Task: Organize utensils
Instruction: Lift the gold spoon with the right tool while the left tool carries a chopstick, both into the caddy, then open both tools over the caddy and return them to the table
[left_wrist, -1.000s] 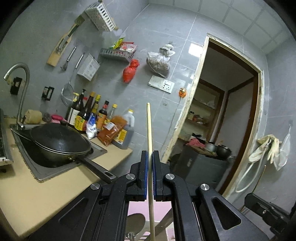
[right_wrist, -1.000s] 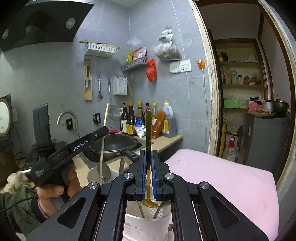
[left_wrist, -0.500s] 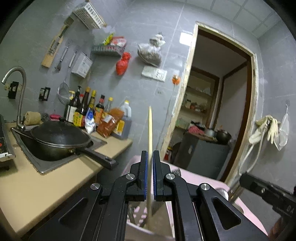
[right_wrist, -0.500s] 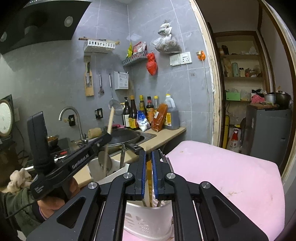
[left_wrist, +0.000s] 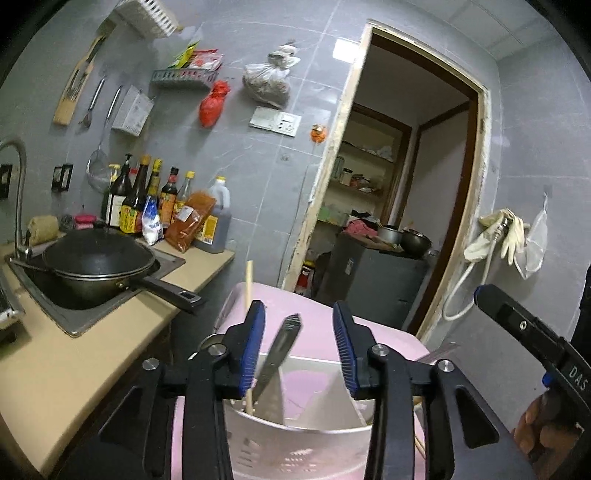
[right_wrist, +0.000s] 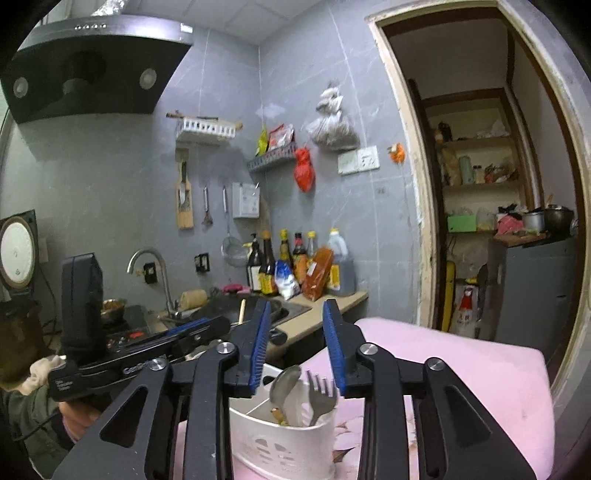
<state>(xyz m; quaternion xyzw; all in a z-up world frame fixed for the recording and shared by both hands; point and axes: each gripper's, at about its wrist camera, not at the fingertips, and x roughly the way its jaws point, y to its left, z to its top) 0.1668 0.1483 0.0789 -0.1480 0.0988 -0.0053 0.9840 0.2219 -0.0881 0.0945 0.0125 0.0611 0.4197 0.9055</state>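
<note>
The white utensil caddy (right_wrist: 282, 441) sits low centre in your right wrist view, on the pink surface (right_wrist: 461, 376), its base cut off by the frame edge. In it stand a spoon (right_wrist: 284, 384) and a fork (right_wrist: 322, 393); their handles are hidden inside, and a brownish item beside the spoon is too small to identify. In your left wrist view the same caddy (left_wrist: 295, 446) holds a dark metal utensil (left_wrist: 280, 350), blurred, leaning right, and a wooden chopstick (left_wrist: 249, 291) just left of your left pad. Your left gripper (left_wrist: 299, 347) stands spread, jaws having just opened, pads clear of both. Your right gripper (right_wrist: 297, 349) is likewise spread, just opened, nothing pinched. Upper left of the left view: a wok (left_wrist: 98, 262) in the sink.
</note>
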